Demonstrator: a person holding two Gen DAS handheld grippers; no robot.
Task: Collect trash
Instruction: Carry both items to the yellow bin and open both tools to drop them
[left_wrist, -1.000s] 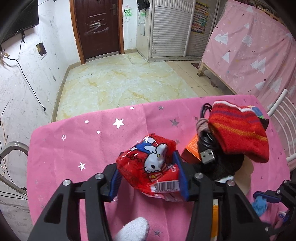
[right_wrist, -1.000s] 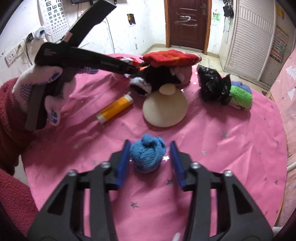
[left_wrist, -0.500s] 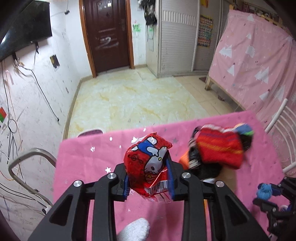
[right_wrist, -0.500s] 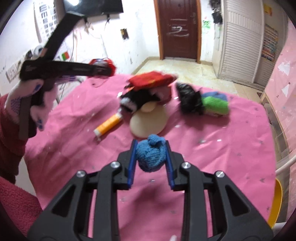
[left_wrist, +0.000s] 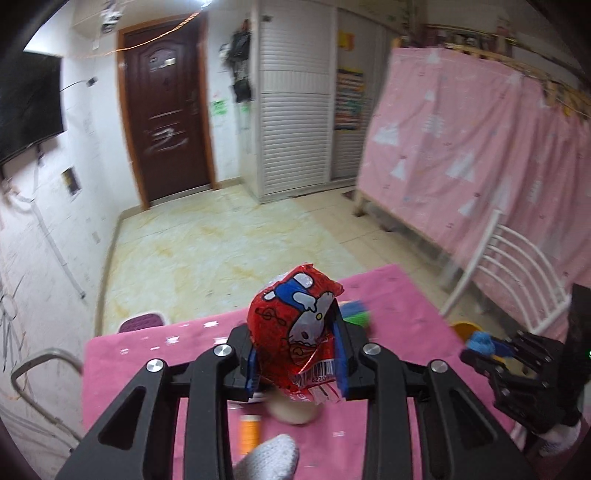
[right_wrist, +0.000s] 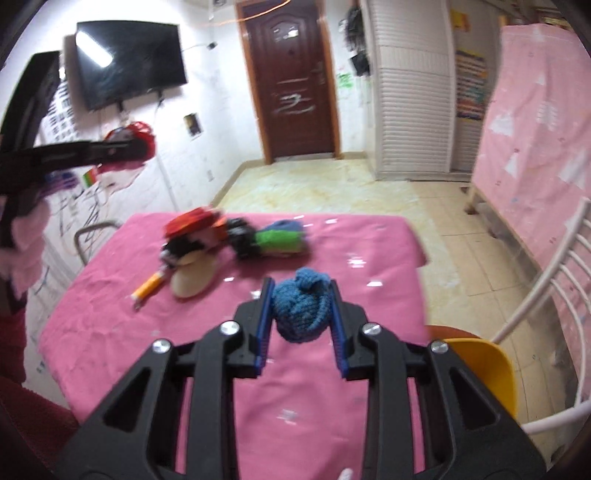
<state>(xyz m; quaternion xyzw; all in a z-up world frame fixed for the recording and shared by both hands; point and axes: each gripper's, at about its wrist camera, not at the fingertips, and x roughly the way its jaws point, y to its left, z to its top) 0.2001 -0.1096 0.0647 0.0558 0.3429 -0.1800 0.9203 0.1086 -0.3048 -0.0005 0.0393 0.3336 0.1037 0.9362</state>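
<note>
Left gripper (left_wrist: 295, 354) pinches one red crinkly cartoon wrapper (left_wrist: 293, 328), jaws pressed into its sides, lifted clear above the near edge of the pink-clothed table (left_wrist: 391, 295). Right gripper (right_wrist: 300, 314) pinches one blue knitted ball (right_wrist: 301, 308), pads squeezing it from both sides, also off the cloth, over the near right part of the table. Step in hand looks like carrying both picks off to wherever trash goes; no bin is visible, so I can't tell the target. To do it well: hold both squeezes firm, since the wrapper is slick foil and could slide out, keep the two tools apart while swinging, and release only once each is over the container. Left on the table toward the far left corner, blurred: one orange tube (right_wrist: 147, 288), one round tan disc (right_wrist: 194, 275), one red-and-black soft item (right_wrist: 188, 232), one black crumpled item (right_wrist: 240, 236), one green-and-blue knit roll (right_wrist: 280, 238), all bunched and touching or nearly so. One yellow seat (right_wrist: 480, 365) sits just beside the right edge, one white chair (right_wrist: 554, 280) beyond.
</note>
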